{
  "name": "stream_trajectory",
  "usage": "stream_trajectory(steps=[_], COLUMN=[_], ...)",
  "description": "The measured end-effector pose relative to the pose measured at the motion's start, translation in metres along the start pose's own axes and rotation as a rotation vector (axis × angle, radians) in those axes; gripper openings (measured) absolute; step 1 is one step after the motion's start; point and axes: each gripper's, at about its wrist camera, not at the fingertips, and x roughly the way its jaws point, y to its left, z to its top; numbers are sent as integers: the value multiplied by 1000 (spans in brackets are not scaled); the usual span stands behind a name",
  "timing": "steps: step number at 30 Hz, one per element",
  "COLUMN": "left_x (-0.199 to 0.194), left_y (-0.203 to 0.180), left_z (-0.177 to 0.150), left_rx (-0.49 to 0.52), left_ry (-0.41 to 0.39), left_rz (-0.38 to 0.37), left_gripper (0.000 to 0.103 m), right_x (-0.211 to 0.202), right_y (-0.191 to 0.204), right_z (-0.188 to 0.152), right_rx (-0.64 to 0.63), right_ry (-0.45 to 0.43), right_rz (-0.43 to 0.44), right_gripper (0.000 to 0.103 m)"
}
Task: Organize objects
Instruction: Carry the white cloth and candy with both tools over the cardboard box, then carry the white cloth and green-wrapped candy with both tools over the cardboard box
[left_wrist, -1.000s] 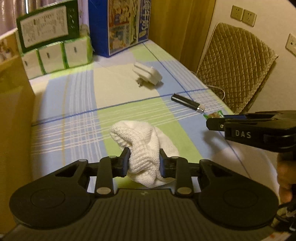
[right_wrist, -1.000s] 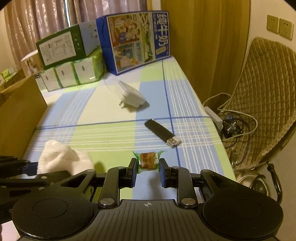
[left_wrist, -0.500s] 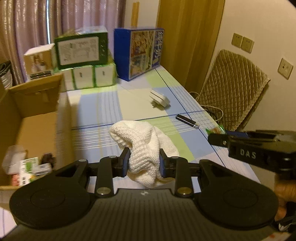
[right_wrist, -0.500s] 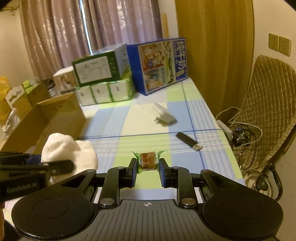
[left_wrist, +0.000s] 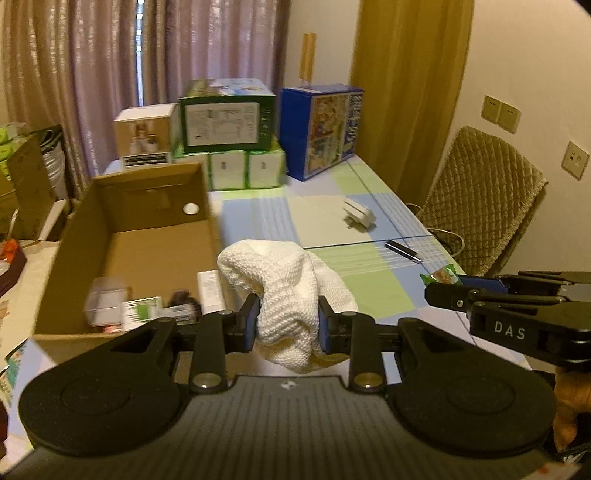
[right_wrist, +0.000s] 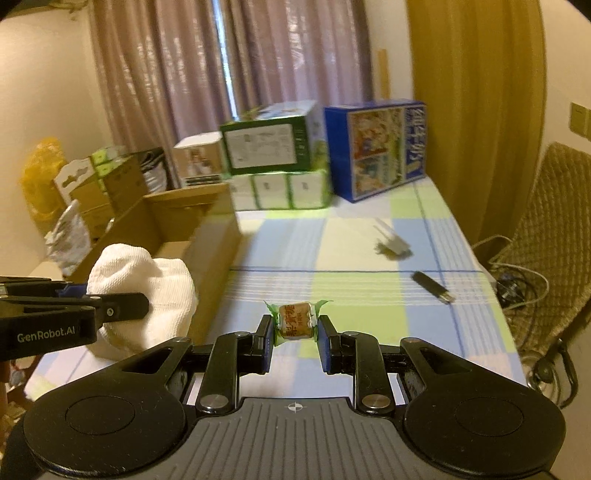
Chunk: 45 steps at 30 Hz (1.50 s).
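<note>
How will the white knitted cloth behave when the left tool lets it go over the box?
The white knitted cloth bulges and sags around the left tool, so it is probably soft and floppy. It looks light and unlikely to roll, and should slump inside the cardboard box.

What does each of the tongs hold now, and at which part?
Left tongs pinch the white knitted cloth at its bunched middle. Right tongs grip the wrapped candy by its two ends.

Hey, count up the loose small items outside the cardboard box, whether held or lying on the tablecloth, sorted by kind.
White knitted cloth, in the left hand-held gripper: 1
Wrapped candy, in the right hand-held gripper: 1
White plug adapter: 1
Black lighter: 1
Total: 4
</note>
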Motion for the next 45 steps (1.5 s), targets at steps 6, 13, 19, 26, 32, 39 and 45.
stream_trajectory(steps=[6, 13, 19, 26, 32, 39, 45], left_x=[-21, -40, -47, -55, -54, -52, -47], left_y=[29, 55, 69, 82, 91, 101, 108], left_z=[-5, -10, -13, -17, -18, -19, -14], left_rx=[-30, -60, -75, -91, -101, -109, -102], left_ry=[-12, -12, -4, -5, -2, 8, 6], left_rz=[50, 98, 119, 126, 134, 146, 149], left_gripper=[26, 26, 26, 26, 26, 26, 26], right_x=[4, 11, 16, 23, 31, 41, 49], right_y=[30, 58, 75, 89, 99, 107, 115], right_z=[1, 2, 3, 6, 7, 8, 14], right_rx=[-46, -90, -118, -144, -161, -175, -188], right_ry=[6, 14, 21, 31, 38, 47, 47], right_rz=[50, 102, 129, 147, 158, 171, 181], right_gripper=[22, 22, 22, 22, 22, 22, 22])
